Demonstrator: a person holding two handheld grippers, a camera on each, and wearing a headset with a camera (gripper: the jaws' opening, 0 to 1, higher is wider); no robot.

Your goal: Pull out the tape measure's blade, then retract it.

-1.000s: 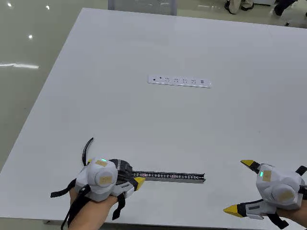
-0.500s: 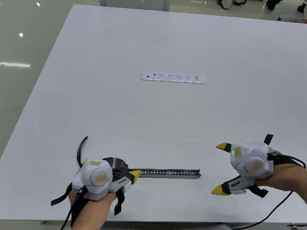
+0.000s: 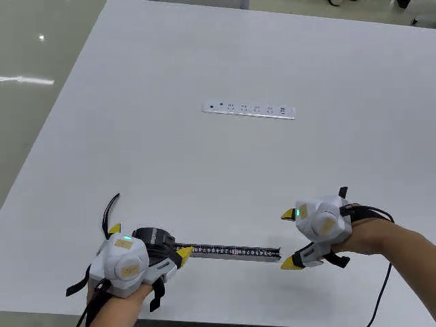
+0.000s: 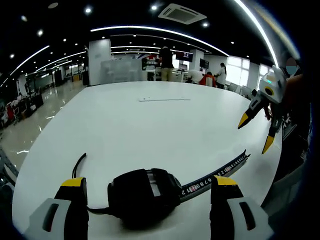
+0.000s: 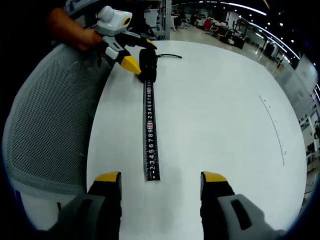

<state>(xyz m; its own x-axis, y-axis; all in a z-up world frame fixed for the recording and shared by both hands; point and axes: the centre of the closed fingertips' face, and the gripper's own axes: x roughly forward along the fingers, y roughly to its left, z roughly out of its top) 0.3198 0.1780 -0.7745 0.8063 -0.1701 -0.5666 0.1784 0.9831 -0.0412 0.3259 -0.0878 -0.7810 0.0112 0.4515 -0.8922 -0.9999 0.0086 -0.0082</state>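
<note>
Just ahead of the right gripper (image 5: 161, 178), jaws apart, lies the end of the blade (image 5: 150, 125); the left gripper (image 4: 149, 182), also apart, straddles the case (image 4: 145, 194) — unclamped, it could slide on a pull, or the blade slip and snap back.

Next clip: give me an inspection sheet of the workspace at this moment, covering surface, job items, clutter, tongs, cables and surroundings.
Surface: plain white table, no marks seen.
Job's things: black round tape measure case; its numbered blade lies pulled out flat on the table.
Clutter: white power strip, far from the work.
Grippers: left tongs open, straddling the case; right tongs open, blade tip between the jaws.
Cables: black strap trailing from the case; dark cable by the right forearm.
Surroundings: grey mesh chair, glossy floor.
</note>
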